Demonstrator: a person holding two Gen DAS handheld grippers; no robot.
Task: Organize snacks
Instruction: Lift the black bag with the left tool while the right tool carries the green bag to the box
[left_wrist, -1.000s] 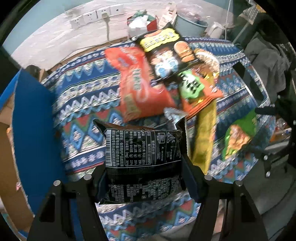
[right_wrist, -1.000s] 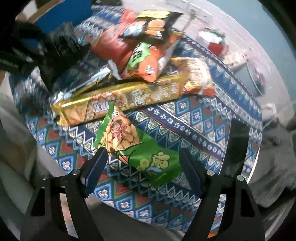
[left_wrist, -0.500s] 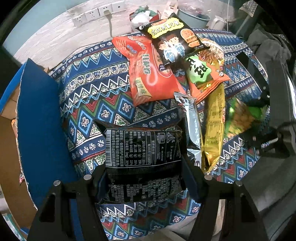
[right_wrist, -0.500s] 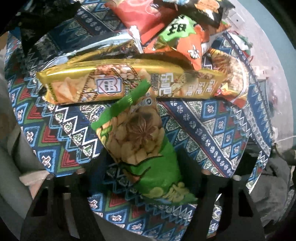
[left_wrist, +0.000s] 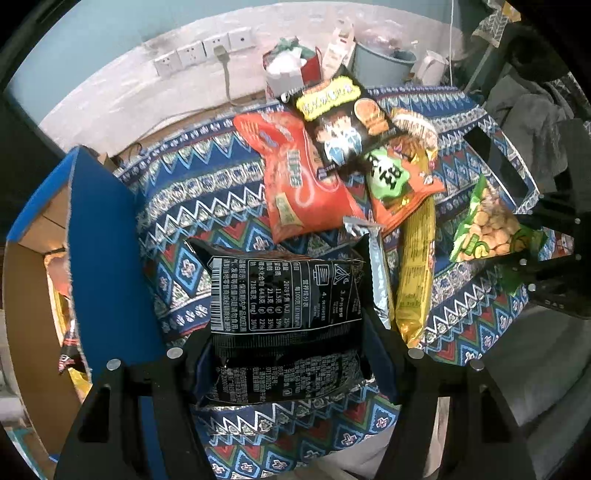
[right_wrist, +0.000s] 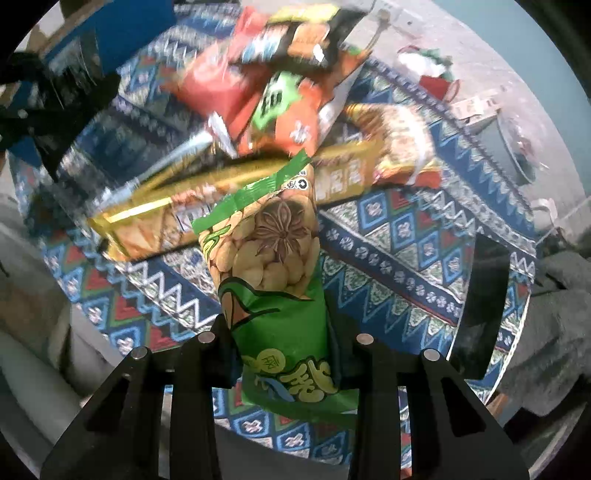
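Note:
My left gripper (left_wrist: 286, 332) is shut on a black snack packet (left_wrist: 280, 291) and holds it above the patterned tablecloth (left_wrist: 207, 192), next to the box's blue flap. My right gripper (right_wrist: 282, 343) has its jaws closing, and its pads press a green peanut bag (right_wrist: 273, 251) that hangs clear of the cloth. In the left wrist view that green bag (left_wrist: 487, 232) shows at the right. A red bag (left_wrist: 303, 181), a black cartoon bag (left_wrist: 343, 118), an orange-and-green bag (left_wrist: 395, 181), a long gold pack (left_wrist: 413, 266) and a silver pack (left_wrist: 380, 280) lie piled on the cloth.
A cardboard box with a blue flap (left_wrist: 107, 258) stands at the left, with some packets inside. A flat black slab (left_wrist: 495, 162) lies at the table's right edge. Wall sockets (left_wrist: 203, 48), a bucket (left_wrist: 380, 62) and a red bag (left_wrist: 291, 66) sit beyond the table.
My right gripper's jaws closed in from either side of the green peanut bag and lifted it off the cloth. The left gripper rose a little with the black packet.

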